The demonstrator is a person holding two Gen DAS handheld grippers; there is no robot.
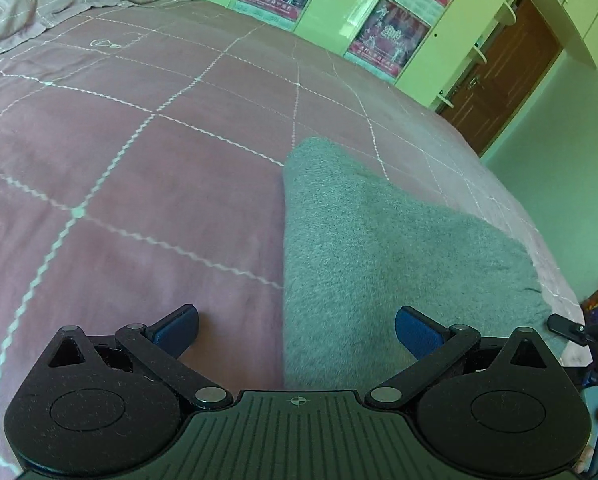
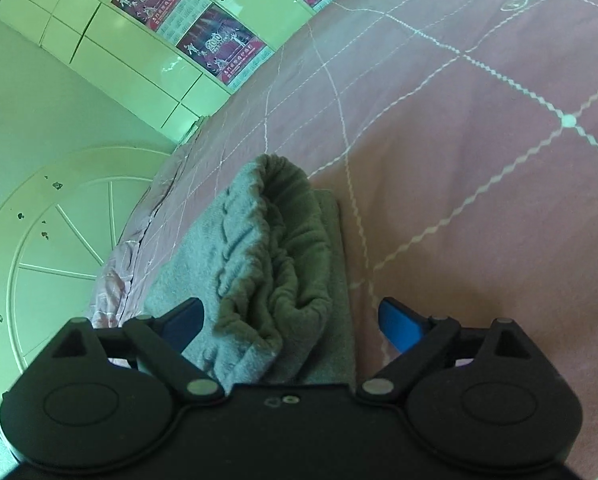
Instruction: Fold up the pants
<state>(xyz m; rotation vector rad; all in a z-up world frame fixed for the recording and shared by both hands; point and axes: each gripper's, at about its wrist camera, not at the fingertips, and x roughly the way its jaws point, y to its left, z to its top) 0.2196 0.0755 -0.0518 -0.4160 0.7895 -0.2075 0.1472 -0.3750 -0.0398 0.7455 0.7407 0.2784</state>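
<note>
Left gripper point(image 1: 297, 332) jaws wide apart, nothing held, over the pink bedspread point(image 1: 139, 184) at the left edge of the folded grey pants point(image 1: 379, 248). Pants lie on the bed near its edge, gathered waistband point(image 2: 275, 256) on top. Right gripper point(image 2: 291, 322) wide open astride it, pads not touching; wardrobe posters point(image 2: 219, 46) read "2010".

Green-tinted daylight, soft shadows; cupboard glare, fisheye-bent edges

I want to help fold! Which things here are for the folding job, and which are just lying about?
For the job:
- grey pants, folded on the bed
- left gripper, open
- right gripper, open

Just there:
- pink bedspread
- pillow
- posters
- wardrobe
- door
</note>
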